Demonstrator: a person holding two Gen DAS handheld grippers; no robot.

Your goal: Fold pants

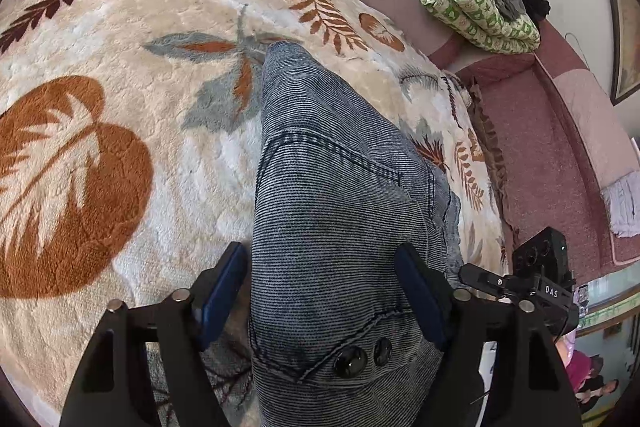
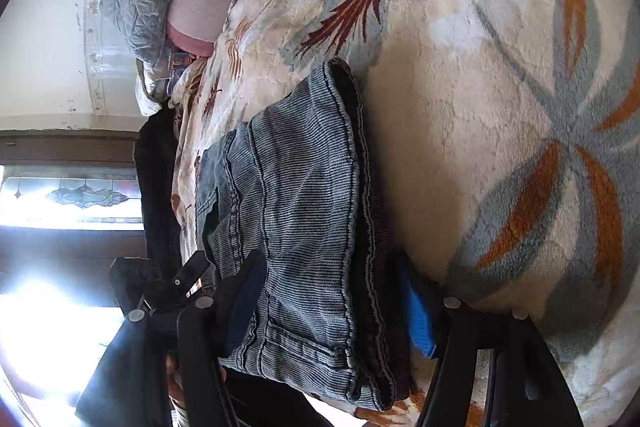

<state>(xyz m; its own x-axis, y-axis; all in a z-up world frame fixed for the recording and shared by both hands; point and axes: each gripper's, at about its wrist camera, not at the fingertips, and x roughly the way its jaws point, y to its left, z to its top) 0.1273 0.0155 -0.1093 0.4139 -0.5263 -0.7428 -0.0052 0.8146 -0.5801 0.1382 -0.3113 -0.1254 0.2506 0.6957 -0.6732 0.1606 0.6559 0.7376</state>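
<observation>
The pants (image 1: 332, 211), grey-blue ribbed denim, lie on a cream fleece blanket (image 1: 120, 155) printed with rust and grey leaves.

In the left wrist view the left gripper (image 1: 322, 291) has its two blue-padded fingers (image 1: 222, 291) standing apart, one on each side of the cloth. The pants run from below the jaws, straight between them and on ahead, narrowing to a rounded end well beyond the fingertips. Two dark buttons (image 1: 360, 357) sit on the denim just behind the jaws, near the right finger, beside a curved stitched seam. The left pad stands just clear of the cloth's edge; the right pad lies at the cloth's other edge, and I cannot tell whether it presses on it. Past the right finger, the other gripper's black body shows at the blanket's edge. Far ahead and to the right, a green patterned quilt (image 1: 476, 7) lies bundled on a pink couch (image 1: 560, 155).

In the right wrist view the right gripper (image 2: 332, 291) also has its jaws apart, with a folded stack of the pants (image 2: 296, 195) between them. The stack's stitched hem runs along the right finger's side, with a dark gap between the cloth and that blue pad. The left finger lies over the denim's edge. A belt loop sits on the cloth behind the jaws. Beyond the left finger, a bright window (image 2: 60, 211) glares.
</observation>
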